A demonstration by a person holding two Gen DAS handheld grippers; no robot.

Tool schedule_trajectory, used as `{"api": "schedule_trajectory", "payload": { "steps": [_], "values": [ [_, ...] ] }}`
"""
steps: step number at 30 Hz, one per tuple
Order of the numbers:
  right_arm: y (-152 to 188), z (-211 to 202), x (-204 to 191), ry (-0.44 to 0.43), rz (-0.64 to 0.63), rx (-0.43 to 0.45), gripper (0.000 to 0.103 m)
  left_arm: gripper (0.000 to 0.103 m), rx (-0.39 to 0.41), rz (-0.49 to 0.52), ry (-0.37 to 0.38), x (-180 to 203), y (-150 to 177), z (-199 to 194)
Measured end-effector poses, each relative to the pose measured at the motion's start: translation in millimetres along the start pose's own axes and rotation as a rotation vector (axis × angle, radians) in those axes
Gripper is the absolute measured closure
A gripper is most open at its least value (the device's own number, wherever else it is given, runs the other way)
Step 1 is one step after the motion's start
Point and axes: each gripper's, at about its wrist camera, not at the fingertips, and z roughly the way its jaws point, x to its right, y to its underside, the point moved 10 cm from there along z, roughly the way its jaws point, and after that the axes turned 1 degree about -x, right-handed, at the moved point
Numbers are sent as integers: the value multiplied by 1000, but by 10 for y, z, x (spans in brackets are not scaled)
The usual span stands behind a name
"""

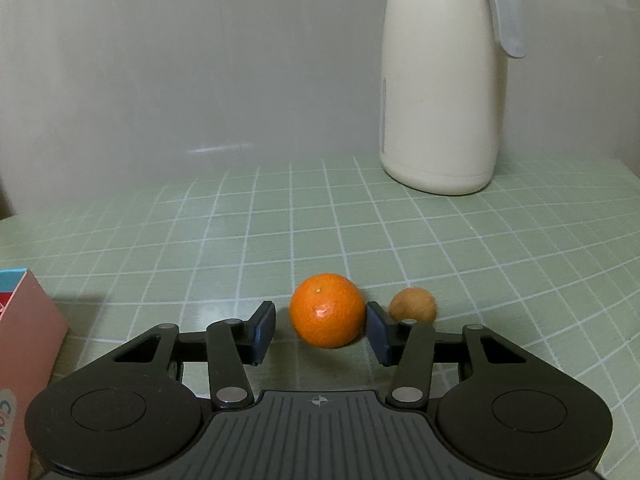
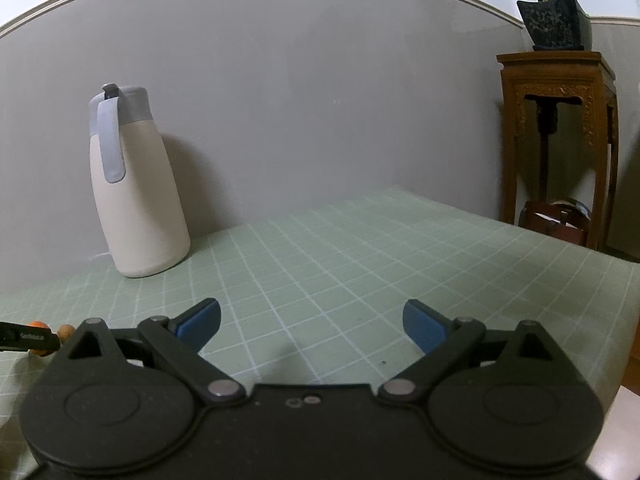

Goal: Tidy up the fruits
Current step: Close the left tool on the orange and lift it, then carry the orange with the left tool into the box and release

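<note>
Left wrist view: left tongs spread open, low over the counter, which wears a pale green cloth with a white grid.
- Orange: sits on the counter between the two dark blue pads; a small gap shows at the left pad, while the right pad lies at the fruit's edge, contact uncertain.
- Small brown fruit: round and fuzzy, on the counter just right of the orange and beyond the right pad.
- Cream jug: upright, grey lid and handle, at the far right by the wall.
- Pink carton: at the left edge, only partly in frame.

Right wrist view: right tongs wide open, nothing between the blue pads, above bare grid cloth.
- Cream jug: upright at far left against the grey wall.
- Orange and brown fruit: slivers only at the far left edge, behind the other tool's black bar.
- Wooden stand: beyond the counter's right end, carrying a dark potted plant.
</note>
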Motion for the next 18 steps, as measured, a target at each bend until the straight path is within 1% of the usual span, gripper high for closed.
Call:
{"api": "schedule_trajectory", "payload": {
  "steps": [2,3,13,18],
  "values": [
    [5,0,-9,-3,-2,-1,5,62,2,5,7,9,6,-16],
    [8,0,-10,-3,-3,-2,5,63,3,9,7,11,10,-42],
    [6,-5,-33,-17,-8,-4,5,64,15,27,-19,38,15,-52],
    [-6,-19,-80,-27,-12,1,5,64,44,41,-38,7,13,-181]
  ]
}}
